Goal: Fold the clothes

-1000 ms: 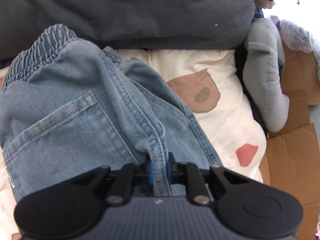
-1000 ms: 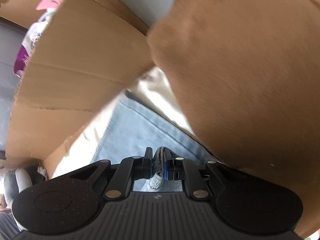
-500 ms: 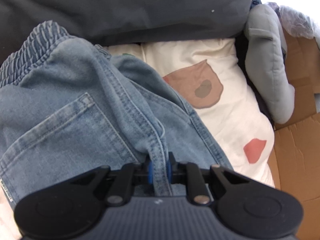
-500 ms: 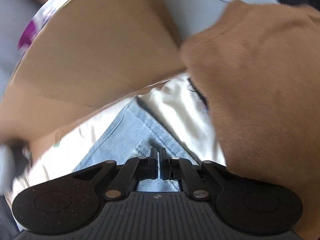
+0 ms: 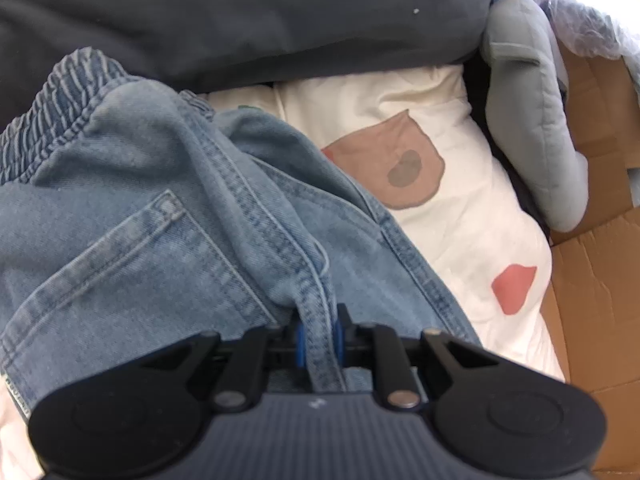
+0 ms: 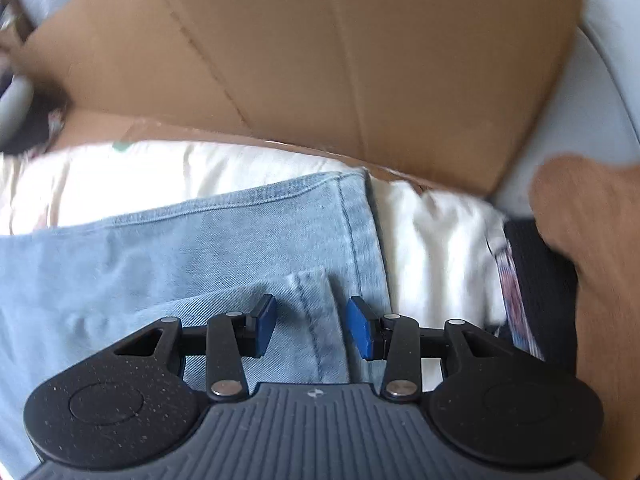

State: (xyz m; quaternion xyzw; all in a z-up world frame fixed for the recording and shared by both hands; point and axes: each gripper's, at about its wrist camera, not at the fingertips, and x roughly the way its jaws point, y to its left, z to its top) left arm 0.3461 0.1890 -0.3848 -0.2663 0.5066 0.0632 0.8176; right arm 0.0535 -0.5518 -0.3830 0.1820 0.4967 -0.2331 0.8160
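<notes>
Jeans (image 5: 132, 216) of light blue denim lie on a cream quilt (image 5: 460, 200) with brown and red printed shapes. In the left wrist view they fill the field from 7 o'clock up to 11 o'clock, with the gathered elastic waistband (image 5: 52, 104) at 10 o'clock and a back pocket (image 5: 120, 256) at 9 o'clock. The left gripper (image 5: 319, 340) is clamped on a thick stitched seam of the jeans, which runs up between its blue pads (image 5: 300, 344) from 6 o'clock; the jaws are almost together with the fabric pinched. A dark grey cushion (image 5: 240, 16) lies across 12 o'clock, a pale grey padded thing (image 5: 532, 128) stands at 2 o'clock, and brown cardboard (image 5: 592, 300) is at 3 to 4 o'clock.

In the right wrist view the leg end of the jeans (image 6: 240, 248) lies flat from 9 o'clock to the centre, its hem (image 6: 360, 232) just right of centre. The right gripper (image 6: 312, 326) has just been opening: its blue pads (image 6: 264, 326) stand apart, one on each side of a fold of denim, and they do not press it. Cardboard (image 6: 320, 52) covers 12 o'clock, and a blurred brown shape (image 6: 592, 264) is at 3 o'clock; I cannot tell what it is.
</notes>
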